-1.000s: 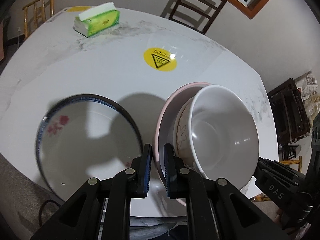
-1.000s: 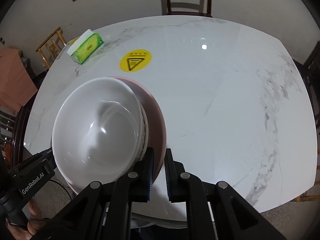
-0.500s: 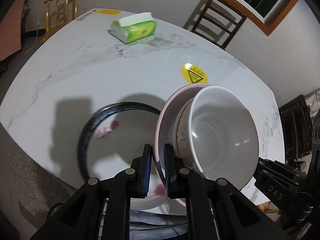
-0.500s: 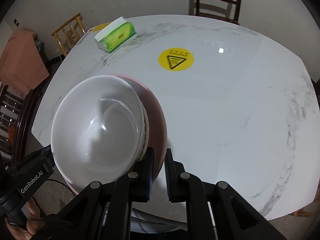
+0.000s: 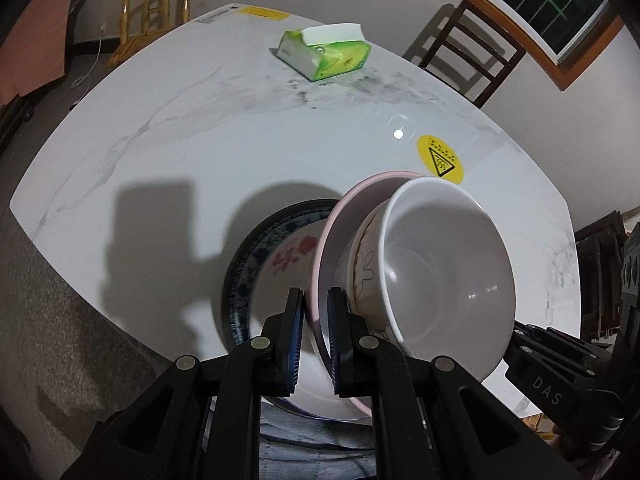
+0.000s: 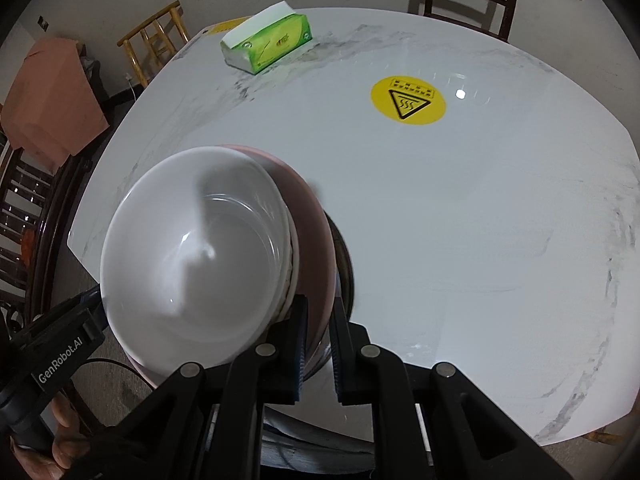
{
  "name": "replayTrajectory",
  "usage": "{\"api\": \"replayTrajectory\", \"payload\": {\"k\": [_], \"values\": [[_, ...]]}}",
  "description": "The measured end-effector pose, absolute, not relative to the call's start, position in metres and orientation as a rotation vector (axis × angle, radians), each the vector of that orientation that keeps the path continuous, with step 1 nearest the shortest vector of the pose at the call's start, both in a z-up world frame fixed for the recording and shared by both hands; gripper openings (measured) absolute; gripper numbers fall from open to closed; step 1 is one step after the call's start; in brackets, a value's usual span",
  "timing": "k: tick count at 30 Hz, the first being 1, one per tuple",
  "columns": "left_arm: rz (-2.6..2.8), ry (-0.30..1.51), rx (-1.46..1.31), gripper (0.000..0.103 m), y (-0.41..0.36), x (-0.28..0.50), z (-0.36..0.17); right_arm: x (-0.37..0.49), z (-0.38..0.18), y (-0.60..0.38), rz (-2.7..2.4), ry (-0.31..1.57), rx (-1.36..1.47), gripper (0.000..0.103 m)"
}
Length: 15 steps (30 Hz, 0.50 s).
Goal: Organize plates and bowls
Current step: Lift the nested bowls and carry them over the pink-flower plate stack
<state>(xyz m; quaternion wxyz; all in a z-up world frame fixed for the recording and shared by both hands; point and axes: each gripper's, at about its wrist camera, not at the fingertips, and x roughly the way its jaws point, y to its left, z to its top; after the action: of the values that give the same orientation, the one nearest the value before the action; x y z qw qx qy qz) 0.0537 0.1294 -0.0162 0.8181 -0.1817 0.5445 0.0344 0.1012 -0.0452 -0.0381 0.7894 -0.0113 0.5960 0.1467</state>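
Observation:
A pink plate [image 5: 340, 236] carries a patterned bowl [image 5: 362, 272] with a plain white bowl [image 5: 444, 276] nested inside it. My left gripper [image 5: 316, 332] is shut on the plate's near rim from one side. From the opposite side my right gripper [image 6: 318, 340] is shut on the same pink plate [image 6: 314, 240], beside the white bowl [image 6: 196, 256]. The stack hangs tilted over a blue-rimmed plate with red flowers [image 5: 276, 260] lying on the white marble table [image 5: 180, 128]. In the right wrist view only a dark edge of that plate [image 6: 346, 264] shows.
A green tissue pack [image 5: 324, 54] lies at the table's far side, and a yellow warning sticker [image 5: 440, 159] sits beyond the stack. Wooden chairs [image 5: 472, 52] stand around the table. A hand [image 6: 48, 444] holds the other gripper's handle at lower left.
Both grippers carried the stack sideways across the table until it came over the blue-rimmed plate, which now lies mostly under it. The tissue pack and sticker shifted across both views.

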Motion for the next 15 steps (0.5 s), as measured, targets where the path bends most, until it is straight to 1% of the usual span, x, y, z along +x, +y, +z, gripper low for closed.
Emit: {"api": "replayTrajectory", "payload": {"k": [15], "values": [[0.076, 1.173, -0.416, 0.007, 0.145, 0.053, -0.033, 0.101, -0.043, -0.032, 0.309, 1.271, -0.037, 0.012]]}}
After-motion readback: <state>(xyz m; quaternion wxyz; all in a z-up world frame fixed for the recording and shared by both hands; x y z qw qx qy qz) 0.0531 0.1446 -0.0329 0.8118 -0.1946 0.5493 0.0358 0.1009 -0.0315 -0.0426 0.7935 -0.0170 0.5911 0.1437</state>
